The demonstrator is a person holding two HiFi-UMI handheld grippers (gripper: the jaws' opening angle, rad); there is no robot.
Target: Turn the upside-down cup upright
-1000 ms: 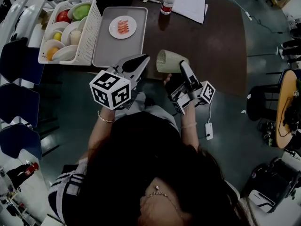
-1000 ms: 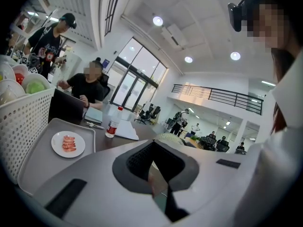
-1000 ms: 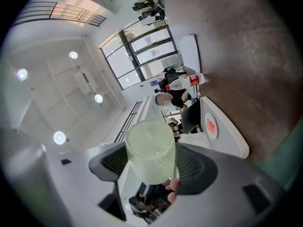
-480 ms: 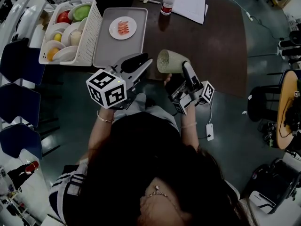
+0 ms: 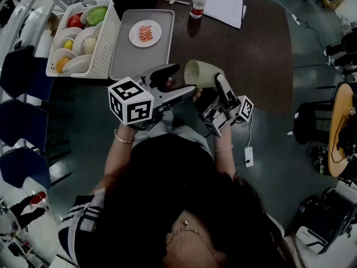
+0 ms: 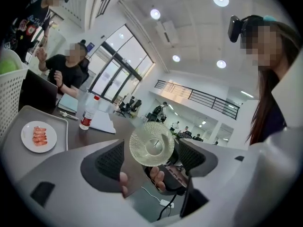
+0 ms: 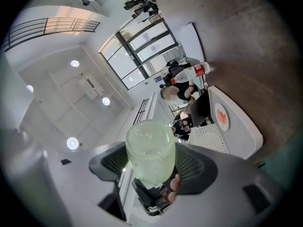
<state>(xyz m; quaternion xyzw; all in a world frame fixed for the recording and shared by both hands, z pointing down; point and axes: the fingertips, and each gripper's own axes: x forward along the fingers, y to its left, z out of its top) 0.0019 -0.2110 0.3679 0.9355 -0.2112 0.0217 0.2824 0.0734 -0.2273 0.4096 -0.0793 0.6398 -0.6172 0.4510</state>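
A pale green, dimpled glass cup lies on its side in the air above the brown table's near edge. My right gripper is shut on it from the right; in the right gripper view the cup fills the space between the two pads of that gripper. My left gripper comes in from the left, its jaws opening, one on each side of the cup's end. In the left gripper view the cup's round end sits between the pads of that gripper with a thin gap on each side.
A grey tray bears a small plate of pink food. To its left a white basket holds bowls of fruit. A water bottle and papers lie at the table's far side. Dark chairs stand at left.
The left gripper's jaws, shut a second ago, have spread wide and moved right, round the cup's end. The right gripper and the cup have barely shifted.
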